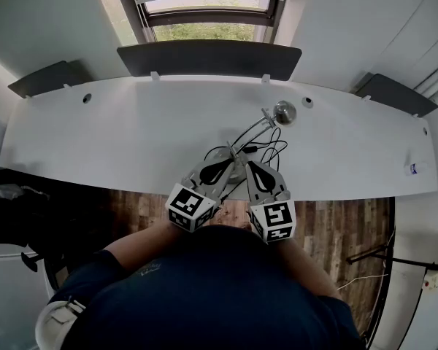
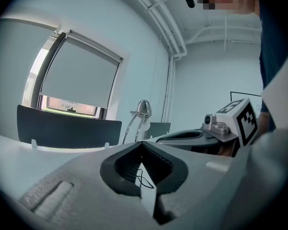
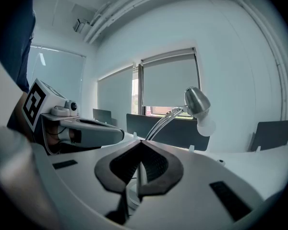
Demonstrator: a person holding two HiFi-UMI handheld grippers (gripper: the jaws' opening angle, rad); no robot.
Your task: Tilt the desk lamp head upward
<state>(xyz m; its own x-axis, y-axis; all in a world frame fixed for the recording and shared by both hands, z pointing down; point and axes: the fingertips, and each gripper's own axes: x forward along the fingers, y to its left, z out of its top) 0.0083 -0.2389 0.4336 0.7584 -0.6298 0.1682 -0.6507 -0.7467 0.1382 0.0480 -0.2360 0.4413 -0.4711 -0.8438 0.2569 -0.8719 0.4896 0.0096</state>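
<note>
Left hand-held gripper (image 2: 142, 150): jaws together, empty. Right hand-held gripper (image 3: 140, 150): jaws together, empty. Both side by side, near level, facing the desk lamp (image 1: 285, 112) on the surface (image 1: 95, 137).

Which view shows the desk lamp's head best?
The right gripper view: the lamp head appears large and side-on, with its white bulb visible. The head view shows only its small chrome top from above; the left gripper view shows it small and distant.
</note>
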